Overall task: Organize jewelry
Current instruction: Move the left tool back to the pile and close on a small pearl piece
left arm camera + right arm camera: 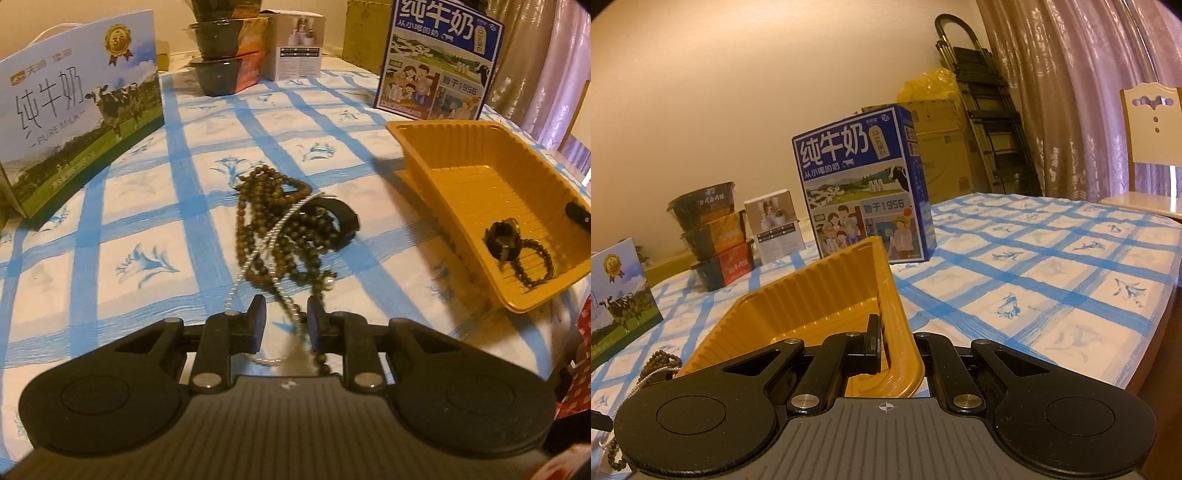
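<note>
Two pieces already lie in the orange ribbed plastic tray: a small black ring-like piece and a dark beaded bracelet, both low in the tray's near corner. Most of the jewelry is not yet sorted, heaped on the table with its blue-checked white cloth: a tangle of brown wooden bead strands, a thin white pearl-like strand crossing it, and a wide black bangle at the heap's far right side. The left gripper is angled down at the near end of this heap, its jaws a little apart; the white strand and a run of brown beads pass between the pads, and a strand looks to lie against the right pad, but I cannot tell whether the pads truly press on anything. The right gripper has its jaws clamped on the tray's near wall, tipping the tray up toward the heap. The step in hand seems to be the pick of the next strand. The next move likely calls for closing firmly on one strand only, then lifting high enough for its whole length to clear the tangle before carrying it over the tray's raised rim. Since the strands are interlaced, a pull may drag the whole heap or the bangle along. Two milk cartons stand farther back on the table, well apart from the work.
</note>
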